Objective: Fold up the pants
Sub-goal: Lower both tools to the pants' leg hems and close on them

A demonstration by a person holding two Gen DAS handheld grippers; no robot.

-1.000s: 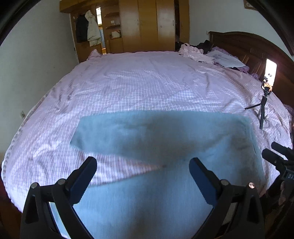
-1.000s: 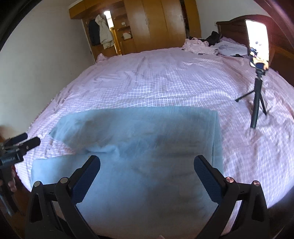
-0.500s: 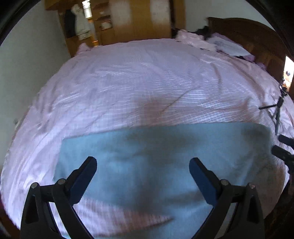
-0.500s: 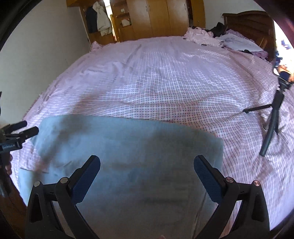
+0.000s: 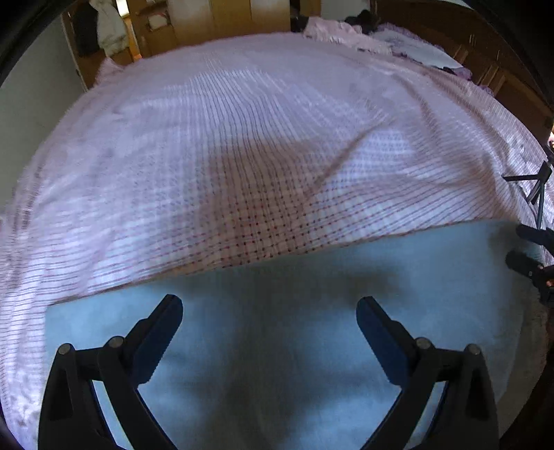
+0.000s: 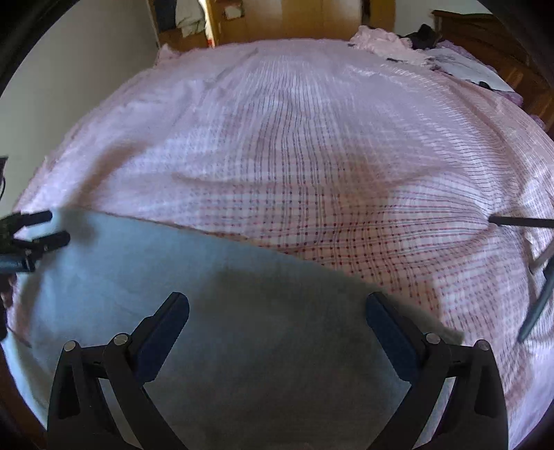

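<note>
The light blue pants lie flat on the pink checked bed sheet, near the bed's front edge; they also show in the right wrist view. My left gripper is open and empty, low over the pants' left part. My right gripper is open and empty, over their right end. Each gripper shows at the edge of the other's view: the right one and the left one.
A phone tripod stands on the bed at the right, with its legs close to my right gripper. Loose clothes lie at the far right by the wooden headboard. Wardrobes stand beyond the bed.
Both grippers have dropped lower and closer to the pants. The pants looked split, with sheet showing between two parts; now they read as one flat blue panel under both grippers.
</note>
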